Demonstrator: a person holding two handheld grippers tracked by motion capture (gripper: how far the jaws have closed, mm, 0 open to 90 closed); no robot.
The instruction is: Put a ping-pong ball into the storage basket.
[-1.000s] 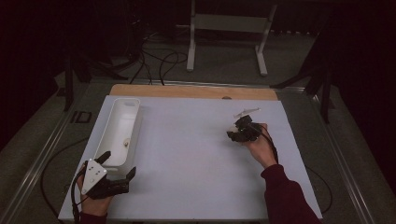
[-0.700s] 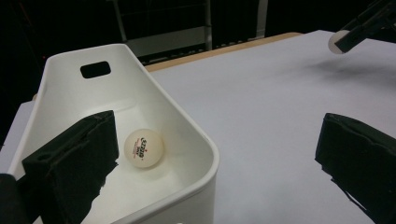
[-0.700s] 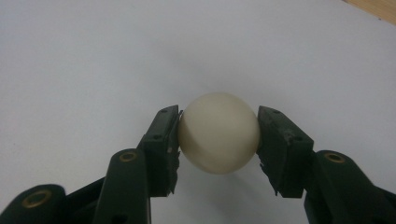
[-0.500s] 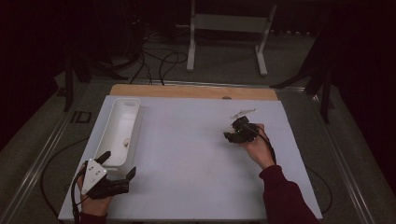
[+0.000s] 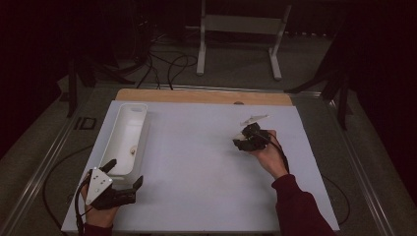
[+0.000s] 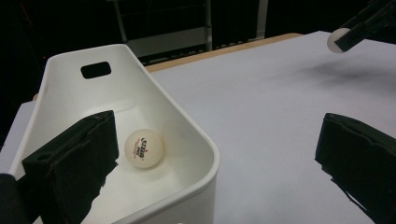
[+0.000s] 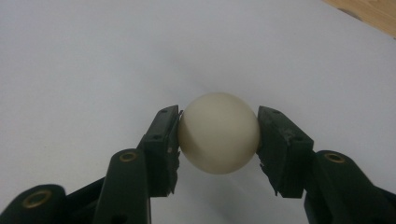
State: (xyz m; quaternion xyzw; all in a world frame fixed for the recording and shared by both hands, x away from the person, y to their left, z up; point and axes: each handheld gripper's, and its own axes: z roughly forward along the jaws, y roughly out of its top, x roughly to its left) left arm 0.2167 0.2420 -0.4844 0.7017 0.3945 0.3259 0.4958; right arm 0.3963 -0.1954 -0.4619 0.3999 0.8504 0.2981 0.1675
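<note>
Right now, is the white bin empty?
No: in the left gripper view a ball with printed lettering lies inside the white bin.

A bin is sitting on the left side of the worktop, with one ball lying inside it. The left gripper is hovering just before the bin's near end. Well apart to the right, the right gripper is holding a second ball above the worktop.
</note>
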